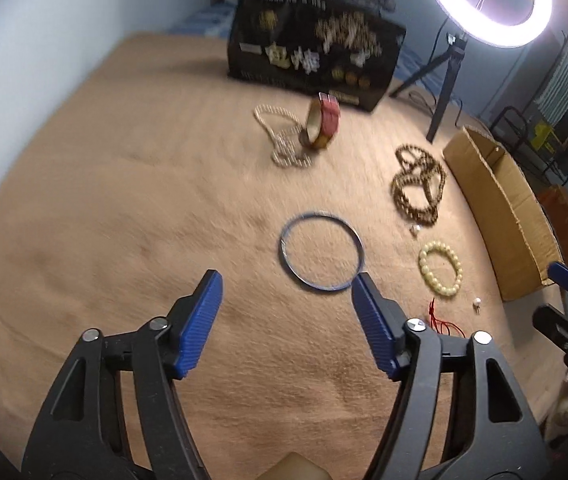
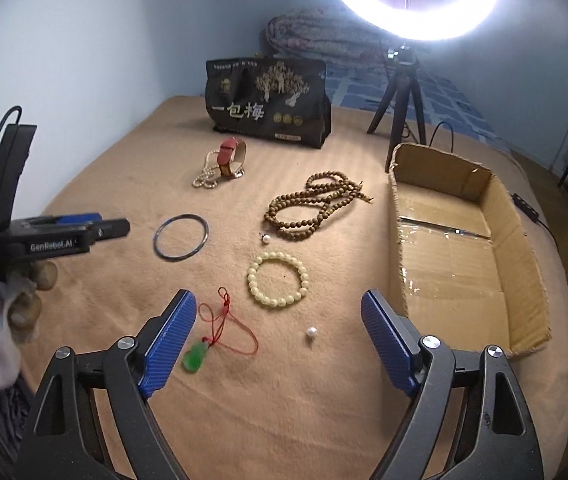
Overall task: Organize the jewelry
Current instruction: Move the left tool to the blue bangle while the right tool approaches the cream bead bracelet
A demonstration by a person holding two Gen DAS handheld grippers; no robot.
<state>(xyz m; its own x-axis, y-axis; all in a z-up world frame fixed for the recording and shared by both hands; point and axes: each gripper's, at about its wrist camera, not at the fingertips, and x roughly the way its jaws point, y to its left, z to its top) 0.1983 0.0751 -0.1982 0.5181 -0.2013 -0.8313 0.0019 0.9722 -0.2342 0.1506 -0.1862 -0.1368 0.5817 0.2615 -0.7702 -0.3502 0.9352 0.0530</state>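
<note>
Jewelry lies on a tan blanket. A thin blue bangle lies just ahead of my open, empty left gripper. A cream bead bracelet, a brown bead necklace, a green pendant on a red cord, two loose pearls, a pearl strand and a red-gold bangle lie around. My right gripper is open and empty, near the cream bracelet.
An open, empty cardboard box sits at the right. A black printed bag stands at the back. A ring light on a tripod stands behind the box. A wall runs along the left.
</note>
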